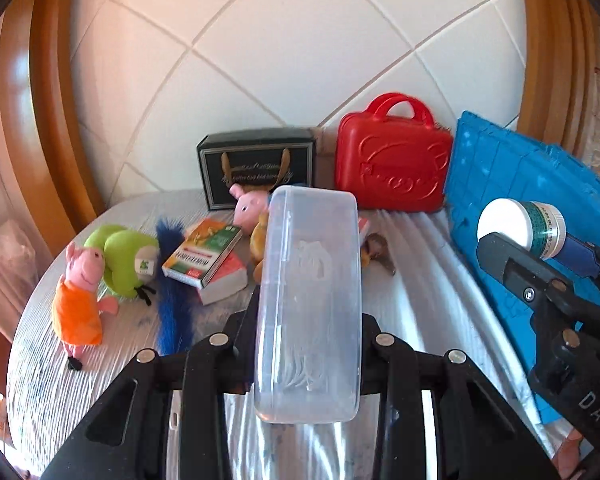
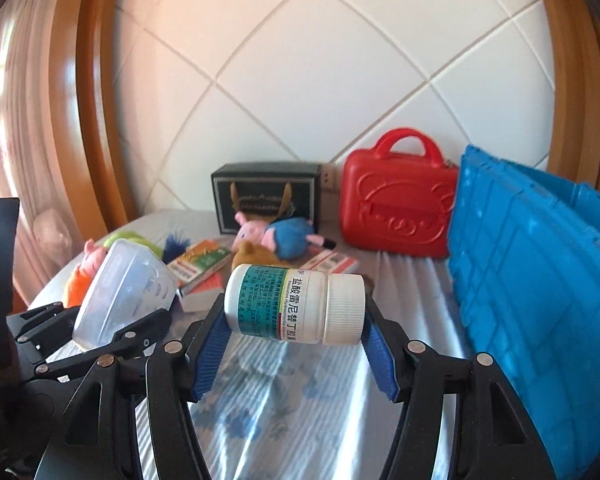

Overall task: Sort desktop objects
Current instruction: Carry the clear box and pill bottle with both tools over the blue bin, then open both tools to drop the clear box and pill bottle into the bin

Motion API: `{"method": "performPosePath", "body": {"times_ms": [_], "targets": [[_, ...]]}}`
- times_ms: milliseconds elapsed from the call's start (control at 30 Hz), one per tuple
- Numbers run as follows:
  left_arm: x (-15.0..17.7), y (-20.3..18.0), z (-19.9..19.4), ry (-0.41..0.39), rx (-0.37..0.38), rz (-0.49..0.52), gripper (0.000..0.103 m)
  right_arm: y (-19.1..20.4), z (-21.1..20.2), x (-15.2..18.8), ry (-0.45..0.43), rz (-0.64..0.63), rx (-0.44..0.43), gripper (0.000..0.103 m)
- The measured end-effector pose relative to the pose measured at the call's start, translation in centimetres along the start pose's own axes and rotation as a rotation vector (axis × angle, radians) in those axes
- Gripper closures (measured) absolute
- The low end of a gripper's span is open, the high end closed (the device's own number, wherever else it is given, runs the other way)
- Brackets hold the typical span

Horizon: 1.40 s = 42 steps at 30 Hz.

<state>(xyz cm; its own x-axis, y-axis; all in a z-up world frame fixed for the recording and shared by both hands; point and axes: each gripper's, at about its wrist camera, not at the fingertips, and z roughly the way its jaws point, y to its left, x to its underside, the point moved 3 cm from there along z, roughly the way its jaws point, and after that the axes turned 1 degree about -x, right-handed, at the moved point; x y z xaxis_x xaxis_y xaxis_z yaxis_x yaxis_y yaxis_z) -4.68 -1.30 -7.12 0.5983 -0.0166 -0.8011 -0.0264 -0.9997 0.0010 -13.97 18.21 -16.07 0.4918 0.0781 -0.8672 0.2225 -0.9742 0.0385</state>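
My left gripper (image 1: 308,320) is shut on a clear plastic box (image 1: 310,300) and holds it above the table; the box also shows in the right wrist view (image 2: 124,292). My right gripper (image 2: 296,304) is shut on a white medicine bottle (image 2: 296,304) lying sideways between blue pads (image 2: 380,356), above the table. The bottle also shows in the left wrist view (image 1: 520,228), next to the blue crate (image 1: 532,200). Plush toys lie on the table: a pig in orange (image 1: 80,292), a green plush (image 1: 128,256), a pig in blue (image 2: 276,234).
A red toy suitcase (image 1: 392,160) and a black gift box (image 1: 256,168) stand against the tiled wall. Stacked books (image 1: 208,260) and a blue furry strip (image 1: 172,300) lie at the left. The blue crate (image 2: 540,292) fills the right side. The table (image 1: 420,280) has a shiny striped cover.
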Motion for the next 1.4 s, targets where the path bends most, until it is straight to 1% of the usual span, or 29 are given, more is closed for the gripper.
{"method": "performPosePath", "body": {"times_ms": [67, 167, 400, 567, 667, 733, 867, 967, 1033, 1100, 1167, 1267, 1300, 1333, 1367, 1400], "targets": [[-1.5, -2.4, -1.6, -0.048, 0.033, 0.025, 0.070, -1.8, -2.7, -1.2, -0.049, 0.014, 0.026, 0.041], [-3.2, -6.7, -3.4, -0.101, 0.092, 0.069, 0.070, -5.0, -6.0, -2.5, -0.094, 0.044, 0.076, 0.041], [-5.8, -18.1, -6.5, -0.163, 0.256, 0.151, 0.070, -13.2, -13.6, -3.1, -0.146, 0.100, 0.249, 0.041], [-6.3, -26.0, -9.1, -0.194, 0.378, 0.208, 0.070, -19.9, -19.4, -2.4, -0.177, 0.140, 0.383, 0.041], [-5.9, -30.0, -10.4, -0.202, 0.423, 0.256, 0.070, -23.8, -21.9, -1.4, -0.170, 0.161, 0.449, 0.041], [-5.4, -32.4, -10.8, -0.187, 0.444, 0.289, 0.070, -26.3, -23.1, -0.5, -0.161, 0.188, 0.488, 0.041], [-3.9, -35.7, -10.8, -0.120, 0.466, 0.345, 0.070, -29.7, -24.0, 1.4, -0.144, 0.217, 0.530, 0.041], [-2.7, -37.1, -10.7, -0.071, 0.478, 0.375, 0.070, -31.5, -23.9, 2.4, -0.125, 0.221, 0.551, 0.041], [-2.1, -37.9, -10.6, -0.052, 0.475, 0.388, 0.070, -32.3, -23.8, 3.1, -0.113, 0.227, 0.555, 0.041], [-1.8, -38.5, -10.5, -0.032, 0.451, 0.402, 0.070, -33.2, -23.6, 3.5, -0.103, 0.233, 0.554, 0.041], [-1.8, -38.6, -10.6, -0.035, 0.444, 0.394, 0.070, -33.6, -23.4, 3.8, -0.096, 0.230, 0.564, 0.041], [-1.8, -38.7, -10.3, -0.015, 0.436, 0.398, 0.069, -34.0, -23.1, 4.0, -0.094, 0.205, 0.612, 0.041], [-1.7, -38.7, -10.4, -0.012, 0.433, 0.401, 0.066, -34.2, -23.1, 4.0, -0.097, 0.196, 0.635, 0.039], [-1.7, -38.8, -10.4, -0.015, 0.429, 0.406, 0.060, -34.6, -23.2, 4.1, -0.101, 0.188, 0.654, 0.036], [-1.6, -38.8, -10.5, -0.019, 0.426, 0.412, 0.056, -34.7, -23.2, 4.1, -0.102, 0.179, 0.674, 0.027], [-1.6, -38.9, -10.5, -0.022, 0.426, 0.416, 0.047, -34.9, -23.2, 4.1, -0.104, 0.175, 0.682, 0.015]]}}
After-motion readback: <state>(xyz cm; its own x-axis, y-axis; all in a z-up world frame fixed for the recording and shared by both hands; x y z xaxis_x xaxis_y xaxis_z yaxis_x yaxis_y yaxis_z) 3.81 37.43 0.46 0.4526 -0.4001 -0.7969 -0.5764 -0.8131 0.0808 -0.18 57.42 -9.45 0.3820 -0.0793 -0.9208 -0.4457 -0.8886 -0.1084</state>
